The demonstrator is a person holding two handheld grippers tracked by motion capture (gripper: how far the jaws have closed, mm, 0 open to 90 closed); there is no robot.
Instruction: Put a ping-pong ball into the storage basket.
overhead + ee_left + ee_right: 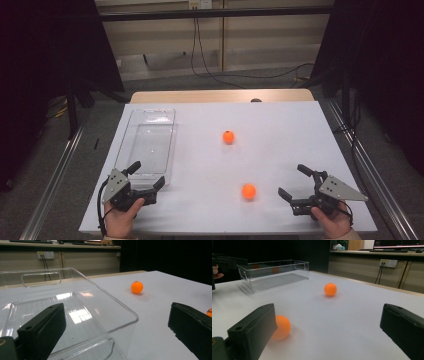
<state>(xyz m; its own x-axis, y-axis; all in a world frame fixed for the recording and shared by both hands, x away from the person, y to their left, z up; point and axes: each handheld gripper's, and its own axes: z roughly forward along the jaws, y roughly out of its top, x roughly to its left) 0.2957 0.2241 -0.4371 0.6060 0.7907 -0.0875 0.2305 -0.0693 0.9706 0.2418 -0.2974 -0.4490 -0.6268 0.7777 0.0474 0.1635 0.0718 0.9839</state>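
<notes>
A: Our right gripper point(299, 184) has its jaws spread wide and empty, with the near orange ball point(248, 191) just to its left. Our left gripper point(148, 173), also spread, waits at the clear plastic bin point(131, 129).

B: We're at the reach step; next we centre the ball between the jaws and close.

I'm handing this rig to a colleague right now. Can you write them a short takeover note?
Left tool: open, holding nothing, at the near end of the clear bin.
Right tool: open, holding nothing, just right of the near orange ball.
Far orange ball sits mid-table, right of the bin.
Done: nothing shows as done; the bin looks empty.
Left, presumably: pick up both balls and drop them in the bin, near one first.
</notes>
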